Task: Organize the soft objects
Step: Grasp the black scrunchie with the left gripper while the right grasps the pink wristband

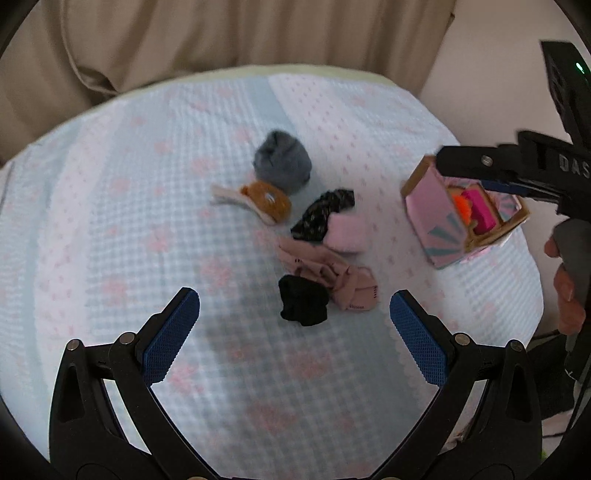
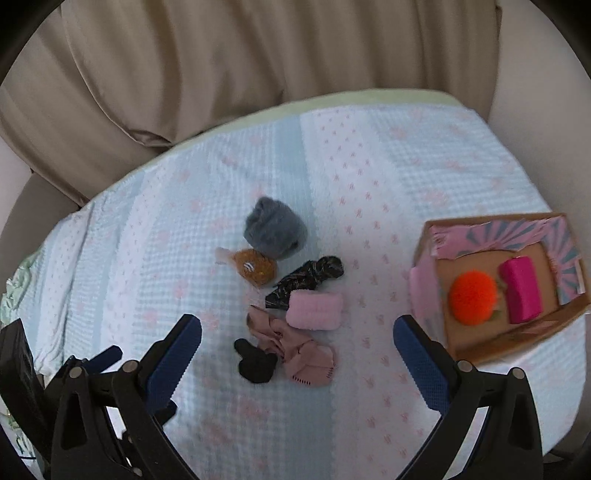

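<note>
A: Left wrist view. Container and contents?

B: One cardboard box (image 1: 448, 221) with pink patterned walls stands at the right on the quilted cover (image 1: 147, 221). Inside: an orange item (image 1: 461, 208) and a magenta item (image 1: 482, 212). The right gripper (image 1: 480, 173) crosses in front of the box's upper edge; whether it is spread cannot be told here. The left gripper (image 1: 294, 314) is spread wide and holds nothing.

A: Loose items?

B: Six, clustered mid-cover: grey bundle (image 1: 282, 162), brown-and-cream piece (image 1: 264, 201), black patterned piece (image 1: 323, 214), pale pink roll (image 1: 345, 232), dusty pink socks (image 1: 332, 277), black piece (image 1: 303, 301). A beige curtain (image 1: 221, 33) hangs behind.

A: Right wrist view?

B: Box (image 2: 480, 349) open at the right: one orange ball (image 2: 472, 297), one magenta roll (image 2: 521, 290), lying side by side. Right gripper (image 2: 297, 339) spread, empty. Part of the left gripper (image 2: 99, 360) shows at lower left.

A: Count?

B: Six again: grey bundle (image 2: 275, 227), brown piece (image 2: 255, 266), patterned piece (image 2: 306, 278), pink roll (image 2: 314, 310), dusty pink socks (image 2: 295, 347), black piece (image 2: 255, 363).
</note>
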Available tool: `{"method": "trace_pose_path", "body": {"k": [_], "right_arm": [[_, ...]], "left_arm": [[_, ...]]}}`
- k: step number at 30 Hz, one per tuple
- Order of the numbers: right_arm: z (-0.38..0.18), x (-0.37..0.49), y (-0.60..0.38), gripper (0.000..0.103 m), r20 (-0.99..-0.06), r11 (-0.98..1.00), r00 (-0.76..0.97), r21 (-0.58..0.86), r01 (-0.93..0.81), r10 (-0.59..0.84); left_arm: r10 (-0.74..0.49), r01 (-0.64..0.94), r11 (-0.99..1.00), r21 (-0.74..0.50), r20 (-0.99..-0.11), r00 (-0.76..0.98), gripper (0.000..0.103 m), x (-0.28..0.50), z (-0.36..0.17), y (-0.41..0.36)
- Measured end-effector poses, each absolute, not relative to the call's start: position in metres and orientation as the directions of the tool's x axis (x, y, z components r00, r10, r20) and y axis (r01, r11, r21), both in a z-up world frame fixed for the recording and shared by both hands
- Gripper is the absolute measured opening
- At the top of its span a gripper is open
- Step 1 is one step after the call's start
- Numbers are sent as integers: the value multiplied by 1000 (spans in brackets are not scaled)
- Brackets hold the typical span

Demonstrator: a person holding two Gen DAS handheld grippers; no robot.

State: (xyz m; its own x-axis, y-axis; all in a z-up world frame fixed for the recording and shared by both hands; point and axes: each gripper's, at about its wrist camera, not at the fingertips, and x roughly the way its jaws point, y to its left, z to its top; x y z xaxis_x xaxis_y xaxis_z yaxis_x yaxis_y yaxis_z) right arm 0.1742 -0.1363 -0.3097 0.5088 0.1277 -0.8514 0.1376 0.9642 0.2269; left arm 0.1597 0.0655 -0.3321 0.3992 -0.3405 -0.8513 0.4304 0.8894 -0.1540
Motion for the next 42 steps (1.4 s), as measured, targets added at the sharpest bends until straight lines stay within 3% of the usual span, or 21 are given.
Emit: {"method": "trace_pose_path", "body": {"k": [10, 15, 22, 25, 27, 29, 30, 32, 36, 39, 42], "right_arm": [[-419, 205, -138, 103, -866, 945, 461, 290, 150, 193], [-451, 211, -141, 103, -856, 933, 471, 321, 161, 213], [-478, 223, -146, 103, -838, 914, 495, 360, 188, 229], [-488, 228, -146, 92, -836, 905, 495, 376, 200, 238], [-494, 231, -145, 82, -839, 906, 491, 371, 203, 234], [-497, 233, -143, 76, -842, 911, 489, 361, 197, 228], [-496, 233, -142, 70, -841, 916, 494, 354, 190, 222], [-494, 233, -139, 62, -836, 923, 504, 344, 174, 216], [-491, 229, -138, 48, -834, 934, 518, 318, 165, 192], [-485, 225, -137, 37, -830, 939, 527, 307, 157, 184], [-483, 224, -137, 33, -830, 941, 528, 302, 155, 179]], "left_arm": [[-348, 477, 868, -141, -857, 379, 102, 170, -440, 49], [-377, 501, 849, -166, -855, 356, 89, 176, -464, 43], [-414, 519, 830, -203, -848, 332, 82, 180, -478, 34], [-419, 533, 822, -203, -848, 324, 70, 183, -482, 31], [-421, 539, 816, -210, -855, 304, 53, 185, -488, 28], [-414, 549, 812, -197, -857, 305, 48, 184, -490, 26], [-409, 561, 807, -183, -858, 309, 40, 182, -490, 25], [-398, 567, 806, -171, -866, 304, 32, 179, -490, 23], [-391, 546, 818, -182, -872, 295, 23, 179, -489, 25], [-379, 524, 833, -178, -874, 304, 22, 180, -487, 27], [-383, 501, 844, -193, -871, 309, 22, 181, -483, 35]]}}
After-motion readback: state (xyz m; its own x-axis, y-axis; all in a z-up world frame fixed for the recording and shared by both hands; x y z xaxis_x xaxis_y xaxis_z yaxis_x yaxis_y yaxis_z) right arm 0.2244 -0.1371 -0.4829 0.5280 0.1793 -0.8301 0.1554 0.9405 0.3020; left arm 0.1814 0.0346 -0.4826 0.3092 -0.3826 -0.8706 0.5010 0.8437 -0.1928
